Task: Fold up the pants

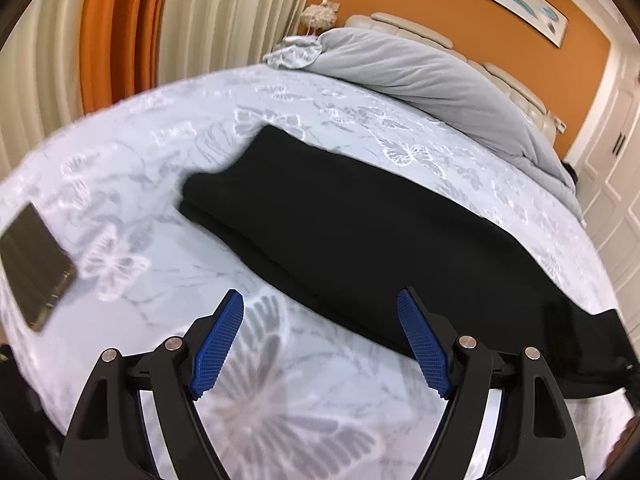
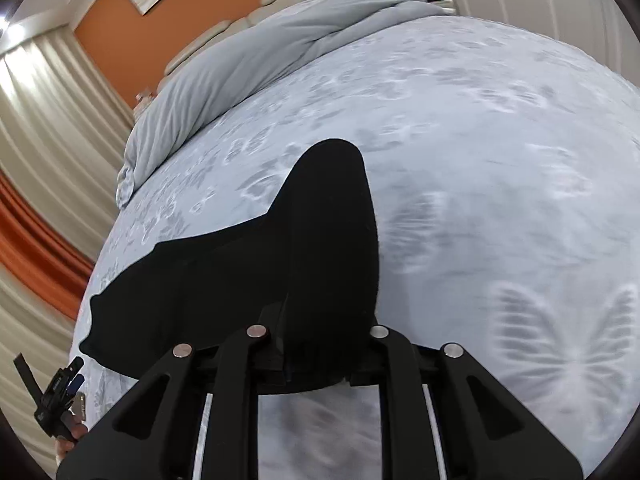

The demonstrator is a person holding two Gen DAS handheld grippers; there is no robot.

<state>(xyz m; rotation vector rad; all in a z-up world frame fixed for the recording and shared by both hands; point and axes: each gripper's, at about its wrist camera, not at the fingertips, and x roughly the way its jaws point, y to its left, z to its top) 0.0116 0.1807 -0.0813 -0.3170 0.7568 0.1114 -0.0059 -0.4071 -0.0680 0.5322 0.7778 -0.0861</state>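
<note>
Black pants (image 1: 340, 232) lie lengthwise across the pale butterfly-print bed cover (image 1: 140, 152), folded into a long strip. My left gripper (image 1: 320, 298) hovers open over the near edge of the strip, its blue pads (image 1: 220, 344) holding nothing. In the right wrist view, one end of the pants (image 2: 328, 240) is raised and drapes over my right gripper (image 2: 316, 360), which is shut on the cloth. The fabric hides its pads. The rest of the pants (image 2: 180, 288) trails away to the left, toward the left gripper (image 2: 60, 392) at the lower left edge.
A dark phone (image 1: 34, 264) lies on the cover at the far left. A rumpled grey duvet (image 1: 420, 76) is heaped along the headboard side. Cream and orange curtains (image 1: 120, 32) hang beyond the bed, and white doors (image 1: 616, 184) stand at the right.
</note>
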